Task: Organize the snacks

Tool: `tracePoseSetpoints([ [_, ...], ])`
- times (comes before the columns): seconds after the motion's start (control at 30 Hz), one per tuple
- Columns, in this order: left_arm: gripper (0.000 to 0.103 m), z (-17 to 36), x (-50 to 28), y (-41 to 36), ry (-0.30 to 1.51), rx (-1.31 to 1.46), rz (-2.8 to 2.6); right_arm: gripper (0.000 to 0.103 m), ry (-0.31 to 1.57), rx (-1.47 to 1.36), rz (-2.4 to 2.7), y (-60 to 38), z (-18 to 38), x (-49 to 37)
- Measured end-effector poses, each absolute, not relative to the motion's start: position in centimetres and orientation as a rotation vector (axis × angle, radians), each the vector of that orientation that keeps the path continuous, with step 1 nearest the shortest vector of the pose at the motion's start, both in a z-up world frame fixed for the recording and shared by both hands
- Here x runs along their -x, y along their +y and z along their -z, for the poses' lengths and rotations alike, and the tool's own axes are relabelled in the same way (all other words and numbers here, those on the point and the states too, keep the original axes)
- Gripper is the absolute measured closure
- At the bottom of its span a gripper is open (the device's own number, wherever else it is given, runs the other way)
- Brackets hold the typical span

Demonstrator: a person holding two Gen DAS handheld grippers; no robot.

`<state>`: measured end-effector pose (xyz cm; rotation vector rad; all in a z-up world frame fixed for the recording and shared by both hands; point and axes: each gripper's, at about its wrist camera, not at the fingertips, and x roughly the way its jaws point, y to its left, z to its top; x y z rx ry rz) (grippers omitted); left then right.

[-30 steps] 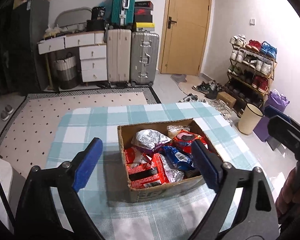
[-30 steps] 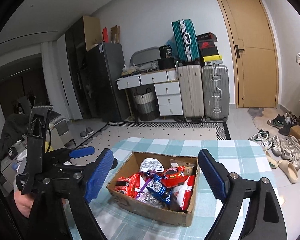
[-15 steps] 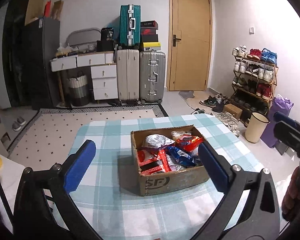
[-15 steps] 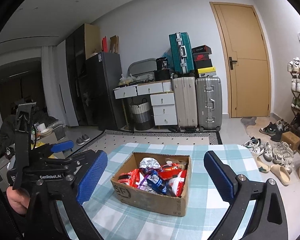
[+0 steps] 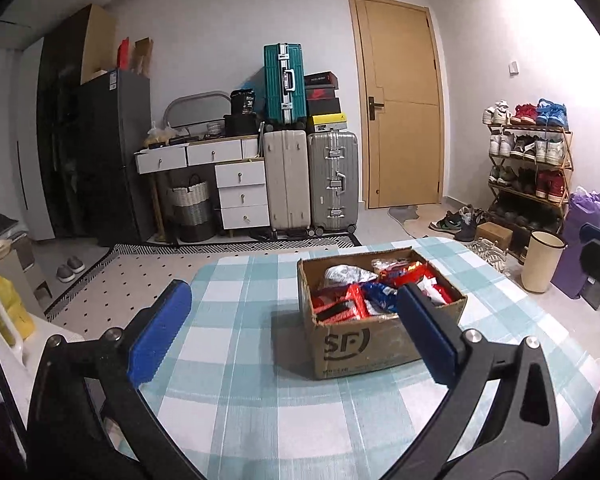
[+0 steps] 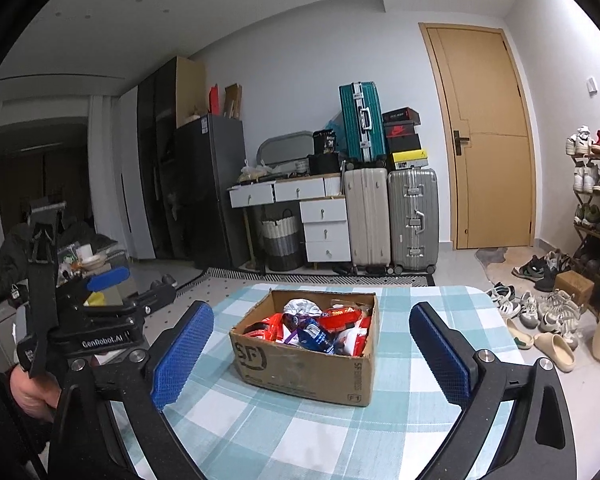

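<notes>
A brown cardboard box (image 5: 364, 346) marked SF stands on a table with a teal checked cloth (image 5: 260, 396). It is full of snack packets (image 5: 370, 294), mostly red, with blue and silver ones. It also shows in the right wrist view (image 6: 300, 364), with the snack packets (image 6: 316, 326) inside. My left gripper (image 5: 296, 330) is open and empty, held back from the box's near left side. My right gripper (image 6: 310, 352) is open and empty, level with the box's near wall. The left gripper (image 6: 112, 280) shows at the left of the right wrist view.
Beyond the table are a patterned rug (image 5: 148, 276), white drawers (image 5: 242, 192), suitcases (image 5: 312, 180) and a wooden door (image 5: 400, 112). A shoe rack (image 5: 528, 168), a beige bin (image 5: 542, 260) and loose shoes (image 6: 540, 316) are on the right.
Both grippers have pulled back and up from the box, so it looks smaller and its front wall shows. Both stay open and empty.
</notes>
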<state>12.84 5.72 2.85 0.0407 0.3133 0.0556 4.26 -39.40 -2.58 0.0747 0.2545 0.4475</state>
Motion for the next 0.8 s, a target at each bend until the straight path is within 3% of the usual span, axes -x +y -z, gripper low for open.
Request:
tracePoseSetpoints([
  [0.33, 0.001, 1.1, -12.3, 8.8, 0.268, -0.007, -0.088, 0.001, 0.193, -0.064, -0.403, -40.9, 4.6, -2.4],
  [0.8, 0.001, 8.1, -13.1, 11.6, 0.253, 0.035, -0.142, 0.001, 0.215, -0.026, -0.31, -44.2, 11.4, -2.8],
])
